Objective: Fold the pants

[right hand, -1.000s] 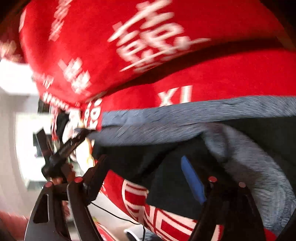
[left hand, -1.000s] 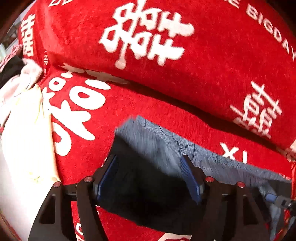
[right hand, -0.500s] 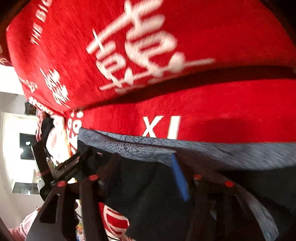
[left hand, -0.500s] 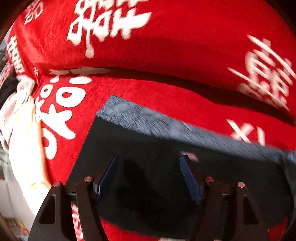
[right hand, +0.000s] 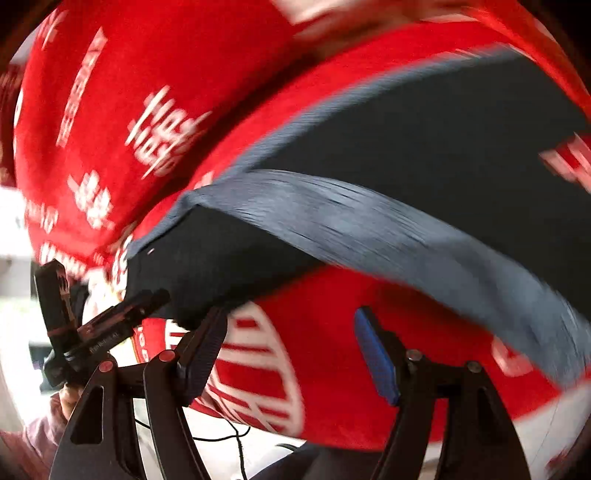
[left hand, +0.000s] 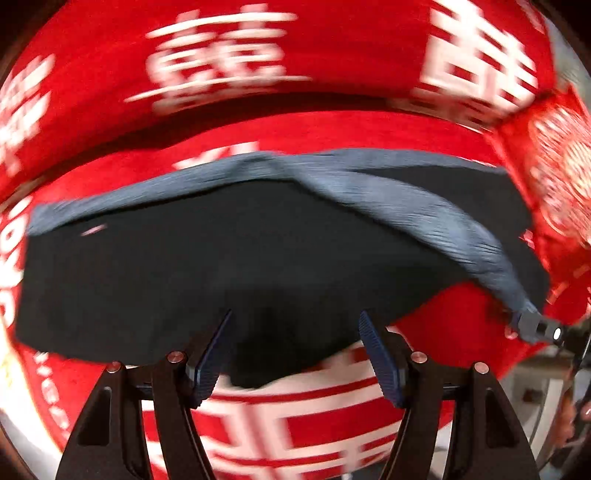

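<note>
I see a red blanket [left hand: 332, 129] w/ white lettering under everything, bunched in a ridge behind. Left gripper [left hand: 295, 347] held apart, pants [left hand: 221, 266] hem between, pads not pressing. Pants lie flat on blanket: dark, grey waistband [right hand: 369, 221] twisted across. Right gripper [right hand: 291, 350] opening, only blanket between.

**Red printed cover, cable, pale floor**

Red cloth [left hand: 332, 129] with blurred white characters and lettering, spread wide under everything; second red layer [left hand: 332, 33] behind, dark crease between the two; thin black cable [right hand: 236, 435] trailing past the cover's lower edge in the right wrist view; pale floor [right hand: 14, 221] at far left.
</note>
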Motion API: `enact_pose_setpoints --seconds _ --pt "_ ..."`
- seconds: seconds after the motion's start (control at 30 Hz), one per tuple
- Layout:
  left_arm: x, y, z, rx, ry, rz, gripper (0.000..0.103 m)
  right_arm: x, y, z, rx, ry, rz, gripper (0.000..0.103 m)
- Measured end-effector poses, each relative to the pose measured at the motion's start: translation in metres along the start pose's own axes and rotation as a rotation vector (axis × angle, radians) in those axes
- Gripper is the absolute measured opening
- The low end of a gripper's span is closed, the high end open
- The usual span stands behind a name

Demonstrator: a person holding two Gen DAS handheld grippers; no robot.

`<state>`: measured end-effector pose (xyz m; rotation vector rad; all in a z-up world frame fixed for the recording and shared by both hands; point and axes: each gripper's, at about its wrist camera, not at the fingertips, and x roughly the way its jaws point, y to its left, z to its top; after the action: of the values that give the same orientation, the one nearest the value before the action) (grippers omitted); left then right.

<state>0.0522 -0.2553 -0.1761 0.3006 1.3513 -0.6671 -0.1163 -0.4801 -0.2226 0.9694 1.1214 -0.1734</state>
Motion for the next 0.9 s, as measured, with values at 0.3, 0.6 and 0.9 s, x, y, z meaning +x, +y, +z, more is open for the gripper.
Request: enact_pose_setpoints --seconds 0.3,0.6,0.9 --pt "0.021 -0.07 0.007 0.088 -0.052 -0.021 0.07 -0.057 -0.137 -0.05 0.34 -0.206 -0.065 0.075" --pt "0.068 -0.087 0.002 0.088 0.004 0.14 0.07 -0.057 -0.203 -0.041 0.395 -0.221 0.156 0.076" --pt "0.053 -0.097 0.011 0.038 0.058 0.176 0.07 -0.052 -0.191 -0.033 0.415 -0.169 0.284 0.007"
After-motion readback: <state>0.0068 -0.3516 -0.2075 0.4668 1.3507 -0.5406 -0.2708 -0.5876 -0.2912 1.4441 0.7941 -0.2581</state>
